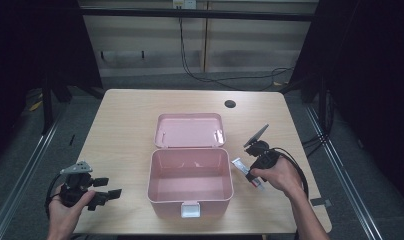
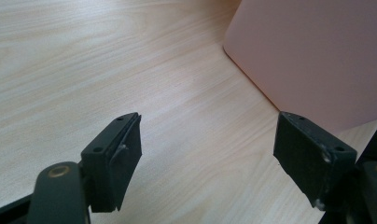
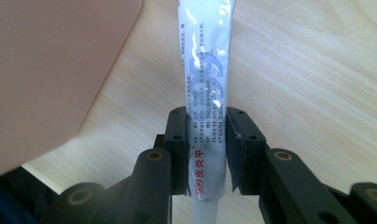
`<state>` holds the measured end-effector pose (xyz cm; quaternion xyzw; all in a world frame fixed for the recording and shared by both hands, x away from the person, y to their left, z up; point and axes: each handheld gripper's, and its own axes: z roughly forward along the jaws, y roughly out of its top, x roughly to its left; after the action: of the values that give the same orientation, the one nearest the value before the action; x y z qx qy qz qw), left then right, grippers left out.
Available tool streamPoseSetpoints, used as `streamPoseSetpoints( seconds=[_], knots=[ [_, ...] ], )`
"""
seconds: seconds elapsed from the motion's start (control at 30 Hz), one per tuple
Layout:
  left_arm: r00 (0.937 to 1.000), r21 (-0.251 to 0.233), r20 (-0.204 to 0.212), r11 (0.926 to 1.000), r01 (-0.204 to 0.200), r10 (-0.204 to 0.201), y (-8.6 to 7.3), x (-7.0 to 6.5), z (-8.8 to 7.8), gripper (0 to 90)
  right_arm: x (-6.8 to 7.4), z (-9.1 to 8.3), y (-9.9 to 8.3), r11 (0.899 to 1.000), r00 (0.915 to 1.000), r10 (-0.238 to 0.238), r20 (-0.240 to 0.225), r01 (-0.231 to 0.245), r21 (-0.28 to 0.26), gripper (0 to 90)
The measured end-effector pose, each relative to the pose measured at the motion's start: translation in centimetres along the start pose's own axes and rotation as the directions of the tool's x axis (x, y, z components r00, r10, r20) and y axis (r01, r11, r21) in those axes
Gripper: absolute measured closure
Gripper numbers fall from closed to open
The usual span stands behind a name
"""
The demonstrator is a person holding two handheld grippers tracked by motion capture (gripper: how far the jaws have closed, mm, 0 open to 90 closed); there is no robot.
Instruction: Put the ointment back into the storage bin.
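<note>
Ointment tube (image 3: 206, 88) sits clenched between the right tongs (image 3: 207, 140), just beside the open pink box (image 1: 190, 182) on the counter (image 1: 125, 125). Left tongs (image 2: 207, 158) gape wide, gripping nothing, near the box's left side.

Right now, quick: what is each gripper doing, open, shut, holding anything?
Left gripper: open, nothing between its jaws, beside the pink box.
Right gripper: shut on the white tube, right of the box.
</note>
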<state>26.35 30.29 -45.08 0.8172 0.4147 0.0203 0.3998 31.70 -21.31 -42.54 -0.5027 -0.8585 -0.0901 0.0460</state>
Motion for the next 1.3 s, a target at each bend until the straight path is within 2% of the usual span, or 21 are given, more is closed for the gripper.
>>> streamPoseSetpoints(
  seconds=[0.2,0.47,0.53,0.73,0.93,1.3],
  knots=[
    [1.0,0.001,0.0,1.0,-0.001,0.001,0.0,0.0,0.0,23.3,0.1,-0.3,-0.2,1.0,0.9998,-0.019,-0.009,0.019,0.014,71.3],
    [1.0,0.0,-0.001,1.0,-0.001,0.001,0.0,0.0,0.0,23.3,0.2,-1.2,-0.5,0.998,0.999,-0.043,0.01,0.042,0.055,71.3],
    [1.0,0.0,-0.001,1.0,-0.001,0.001,0.0,0.0,0.0,23.3,0.3,-1.4,-0.6,0.997,0.9988,-0.049,0.001,0.049,0.061,71.3],
    [1.0,0.006,0.005,1.0,-0.006,0.006,0.0,0.0,0.0,23.2,0.4,-2.1,-0.7,0.997,0.9982,-0.06,0.003,0.059,0.056,71.3],
    [1.0,0.003,0.001,1.0,-0.004,0.004,0.0,0.0,0.0,23.2,0.7,-3.0,-0.9,0.994,0.9954,-0.095,0.015,0.094,0.062,71.4],
    [1.0,0.005,0.004,1.0,-0.003,0.003,0.0,0.0,0.0,22.7,0.7,-4.7,-1.2,0.993,0.9938,-0.11,0.014,0.109,0.043,71.4]
  ],
)
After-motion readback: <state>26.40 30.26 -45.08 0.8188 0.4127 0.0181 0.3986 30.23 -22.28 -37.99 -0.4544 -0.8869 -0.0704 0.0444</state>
